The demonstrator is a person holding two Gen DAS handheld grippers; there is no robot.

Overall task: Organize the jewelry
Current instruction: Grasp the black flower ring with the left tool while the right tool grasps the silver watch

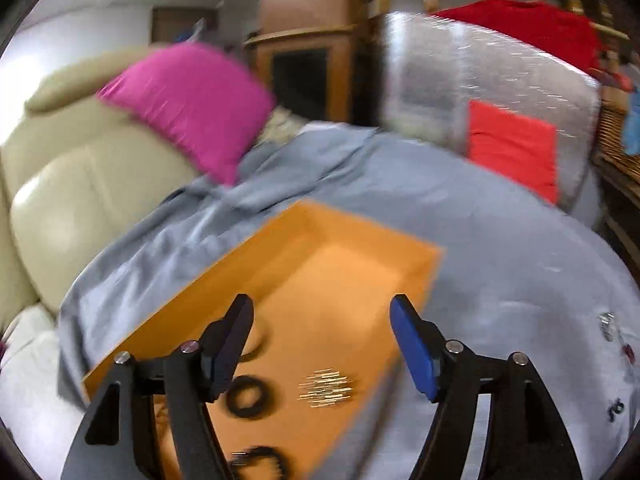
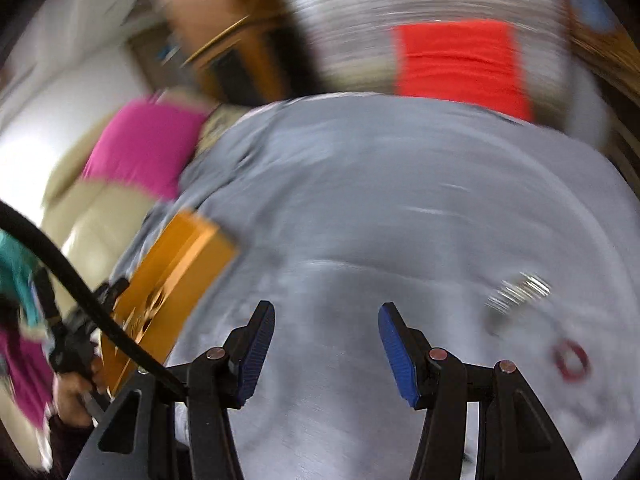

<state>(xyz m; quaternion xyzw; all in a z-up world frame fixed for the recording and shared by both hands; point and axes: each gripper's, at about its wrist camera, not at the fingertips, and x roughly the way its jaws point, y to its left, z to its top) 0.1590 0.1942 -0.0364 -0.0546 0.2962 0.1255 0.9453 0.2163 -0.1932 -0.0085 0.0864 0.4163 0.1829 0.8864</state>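
Grey sheet motion-smeared, red ring indistinct

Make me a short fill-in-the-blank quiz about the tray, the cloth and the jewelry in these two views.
1. The tray holding the black rings is ____ in color.
2. The tray sits on a ____ cloth.
3. The pillow on the cream sofa is ____.
4. The red ring lies on the cloth, ____ the tray.

Missing words: orange; gray; pink; outside
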